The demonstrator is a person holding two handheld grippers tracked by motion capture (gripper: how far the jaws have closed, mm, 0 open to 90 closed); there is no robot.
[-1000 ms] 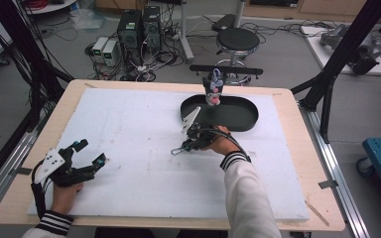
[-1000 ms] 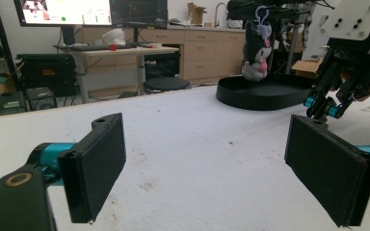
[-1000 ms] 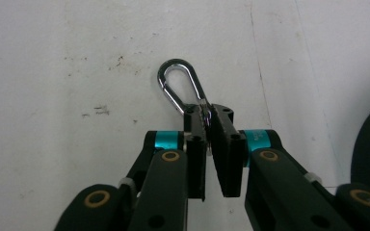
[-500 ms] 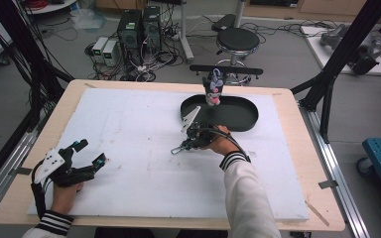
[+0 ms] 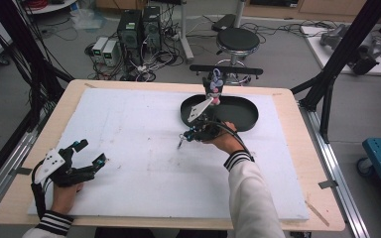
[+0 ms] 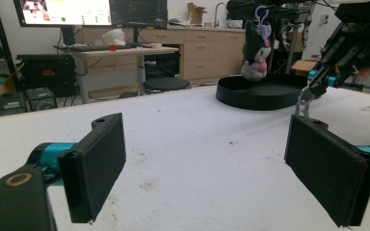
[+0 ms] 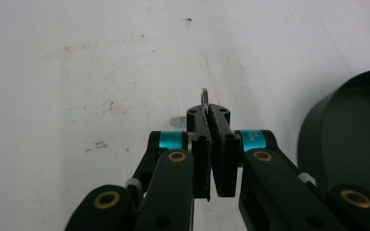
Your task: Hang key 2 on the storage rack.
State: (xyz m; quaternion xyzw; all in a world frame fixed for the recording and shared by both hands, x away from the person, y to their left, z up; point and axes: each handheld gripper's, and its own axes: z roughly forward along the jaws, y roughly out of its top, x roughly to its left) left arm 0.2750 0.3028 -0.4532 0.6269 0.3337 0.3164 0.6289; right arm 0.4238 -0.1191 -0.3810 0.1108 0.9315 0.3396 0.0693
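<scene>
The right gripper (image 7: 212, 115) is clamped tight on a small metal ring (image 7: 204, 98) just above the white mat (image 5: 129, 148), near the black tray (image 5: 243, 116), likely for a thin-edge pickup, while the left gripper (image 6: 207, 163) rests wide open.

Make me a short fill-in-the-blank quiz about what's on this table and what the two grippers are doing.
1. The right gripper is shut on a small metal ____.
2. The left gripper has its jaws ____ with nothing between them.
3. The plush toy hangs above the ____ oval tray.
4. The foam mat covering the table is ____.

Missing words: ring; open; black; white
</scene>
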